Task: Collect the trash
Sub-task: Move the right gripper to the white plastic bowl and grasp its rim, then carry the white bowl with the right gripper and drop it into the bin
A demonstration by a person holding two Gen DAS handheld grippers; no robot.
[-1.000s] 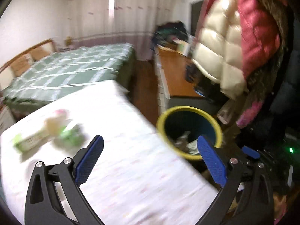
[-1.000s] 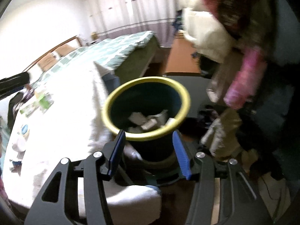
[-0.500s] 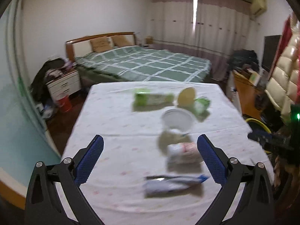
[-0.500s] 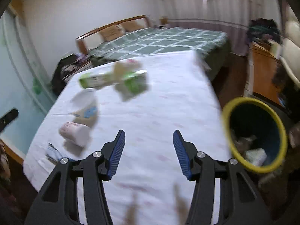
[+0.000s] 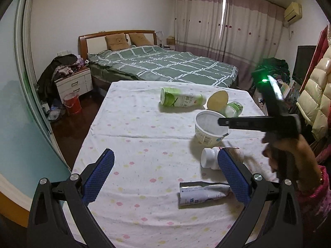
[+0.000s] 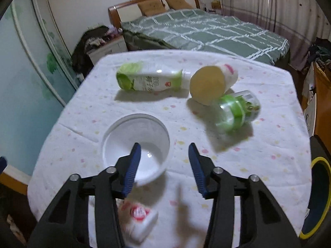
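Both grippers have swung from the yellow-rimmed bin [image 6: 319, 198] to the table [image 5: 132, 144] | trash: two bottles, two jars, one tube, one empty bowl [image 6: 135, 148] | left gripper [image 5: 163, 175] wide apart, empty | right gripper [image 6: 164, 166] just narrowing, straddling bowl rim, not clamped.

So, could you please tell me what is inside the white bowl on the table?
The white bowl looks empty, only a glossy white bottom; the right tool's left finger covers its near part.
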